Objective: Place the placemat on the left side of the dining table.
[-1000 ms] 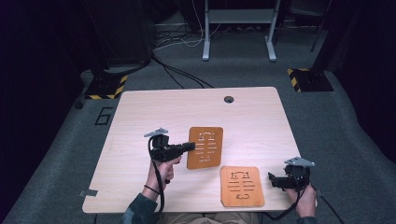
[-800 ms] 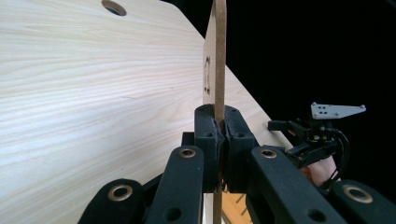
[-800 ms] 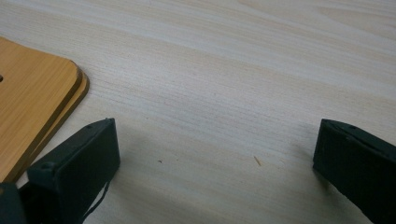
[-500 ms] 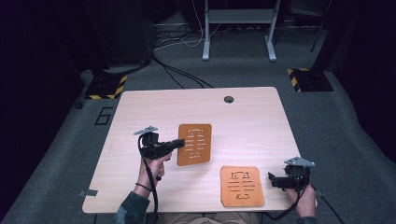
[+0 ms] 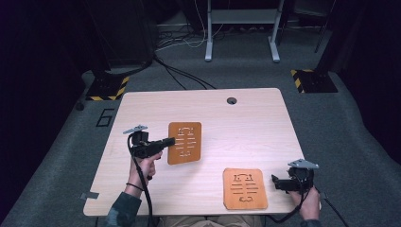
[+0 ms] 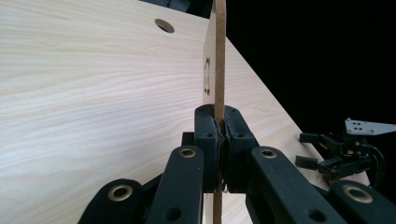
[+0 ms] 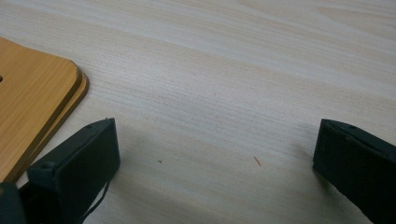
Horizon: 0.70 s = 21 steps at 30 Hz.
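Left of centre, the left gripper (image 5: 166, 141) jaws clench a brown cut-out board (image 5: 185, 142); lower right, the right gripper (image 5: 275, 182) jaws stand released.

The person's left forearm is reaching up from the near edge of the table, its dark sleeve pushed back at the wrist. That hand is wrapping around the left gripper (image 5: 166, 141), which is pointing level toward the person's right with its grey plate on top; in the left gripper view (image 6: 218, 140) its jaws are pressing tight together on a thin sheet. The right hand (image 5: 308, 203) is sitting low at the near right corner, holding the right gripper (image 5: 274, 182) aimed leftward, jaws standing wide apart (image 7: 215, 158) just above the tabletop.
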Each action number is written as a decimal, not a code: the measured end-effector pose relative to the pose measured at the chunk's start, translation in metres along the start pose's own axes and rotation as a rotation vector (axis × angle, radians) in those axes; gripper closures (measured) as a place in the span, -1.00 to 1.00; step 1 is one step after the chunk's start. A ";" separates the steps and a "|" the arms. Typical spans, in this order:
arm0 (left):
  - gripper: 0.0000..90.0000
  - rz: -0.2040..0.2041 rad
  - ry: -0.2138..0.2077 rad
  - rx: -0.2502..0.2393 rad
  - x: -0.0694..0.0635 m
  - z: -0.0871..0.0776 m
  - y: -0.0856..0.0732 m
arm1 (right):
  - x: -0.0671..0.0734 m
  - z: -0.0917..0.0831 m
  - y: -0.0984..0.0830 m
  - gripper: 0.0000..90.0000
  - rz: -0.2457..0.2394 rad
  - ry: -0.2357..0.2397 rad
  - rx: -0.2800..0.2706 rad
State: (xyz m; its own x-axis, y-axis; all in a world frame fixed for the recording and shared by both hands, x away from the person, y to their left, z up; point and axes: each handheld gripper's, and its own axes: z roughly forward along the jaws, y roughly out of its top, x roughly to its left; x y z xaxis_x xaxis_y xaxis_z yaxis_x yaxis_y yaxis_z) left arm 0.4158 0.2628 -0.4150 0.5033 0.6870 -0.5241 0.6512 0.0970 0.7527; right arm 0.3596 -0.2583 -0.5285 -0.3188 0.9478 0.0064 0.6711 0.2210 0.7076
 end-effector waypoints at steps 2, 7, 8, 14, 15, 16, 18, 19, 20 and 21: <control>0.91 -0.004 0.014 -0.005 0.003 -0.004 0.002 | 0.000 0.000 0.000 -1.00 0.000 0.000 0.000; 0.91 -0.017 0.051 -0.005 0.015 -0.013 0.005 | 0.000 0.000 0.000 -1.00 0.001 -0.001 -0.001; 0.91 -0.017 0.060 -0.002 0.017 -0.015 0.006 | 0.000 0.000 0.000 -1.00 0.000 -0.001 -0.001; 0.91 -0.046 0.126 0.020 0.034 -0.025 0.009 | 0.000 0.000 0.000 -1.00 0.001 -0.003 -0.001; 0.91 -0.051 0.138 0.026 0.036 -0.026 0.009 | 0.000 0.000 0.000 -1.00 0.001 -0.003 -0.001; 0.91 -0.056 0.151 0.032 0.039 -0.028 0.009 | 0.000 0.000 0.000 -1.00 0.001 -0.003 -0.001; 0.91 -0.069 0.170 0.037 0.044 -0.031 0.010 | 0.000 0.000 0.000 -1.00 0.001 -0.003 -0.001; 0.91 -0.069 0.176 0.046 0.048 -0.033 0.011 | 0.000 0.000 0.000 -1.00 0.001 -0.004 -0.001; 0.91 -0.076 0.186 0.048 0.050 -0.035 0.011 | 0.000 0.000 0.000 -1.00 0.001 -0.006 -0.001; 0.91 -0.085 0.196 0.049 0.053 -0.036 0.012 | 0.000 0.000 0.000 -1.00 0.001 -0.006 -0.001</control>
State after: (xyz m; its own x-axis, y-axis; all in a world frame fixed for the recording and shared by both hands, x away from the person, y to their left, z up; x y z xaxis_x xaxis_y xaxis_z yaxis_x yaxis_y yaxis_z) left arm 0.4299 0.3262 -0.4193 0.3283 0.8052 -0.4939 0.7160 0.1290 0.6861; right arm 0.3594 -0.2581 -0.5285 -0.3139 0.9495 0.0028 0.6707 0.2196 0.7085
